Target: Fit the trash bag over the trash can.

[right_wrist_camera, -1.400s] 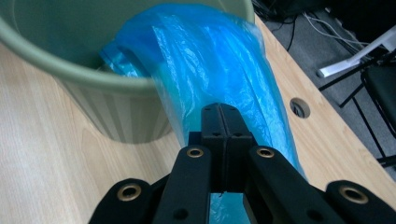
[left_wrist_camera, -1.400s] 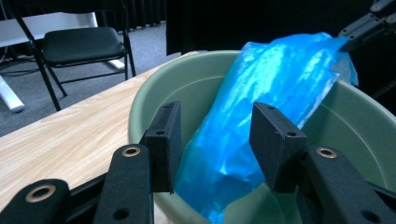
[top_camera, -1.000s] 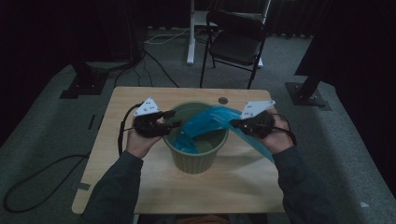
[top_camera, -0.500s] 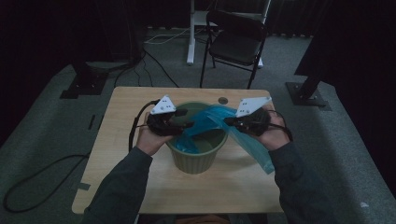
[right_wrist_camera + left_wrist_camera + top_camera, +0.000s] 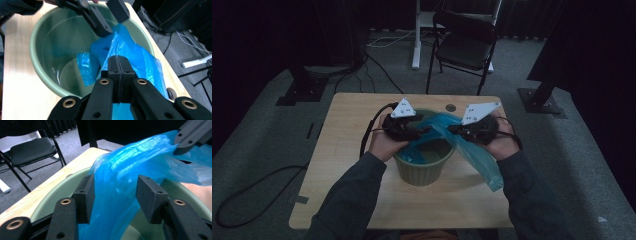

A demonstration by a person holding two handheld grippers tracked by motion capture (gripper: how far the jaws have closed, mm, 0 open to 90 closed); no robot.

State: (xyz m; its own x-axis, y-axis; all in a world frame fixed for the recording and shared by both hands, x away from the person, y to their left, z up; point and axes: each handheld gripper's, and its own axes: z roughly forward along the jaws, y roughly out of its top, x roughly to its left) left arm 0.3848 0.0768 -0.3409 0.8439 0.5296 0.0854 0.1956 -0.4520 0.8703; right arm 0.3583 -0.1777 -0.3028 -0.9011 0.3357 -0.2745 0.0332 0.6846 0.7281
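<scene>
1. Desk (image 5: 342,165): green bin (image 5: 424,167) stands mid-desk, between both hands.
2. Blue bag (image 5: 472,150): part down inside bin, part draped over the rim on the person's right, hanging outside.
3. Step, my read: lining bin w/ bag, mouth not yet opened round the rim.
4. Right gripper (image 5: 455,129): jaws together, clamped on bag film at the rim.
5. Left gripper (image 5: 115,192): jaws apart, just been closing a bit; bag fold between pads, not pinched.
6. Next, prob.: left closes on that fold, then pull edges apart & over the near rim.
</scene>
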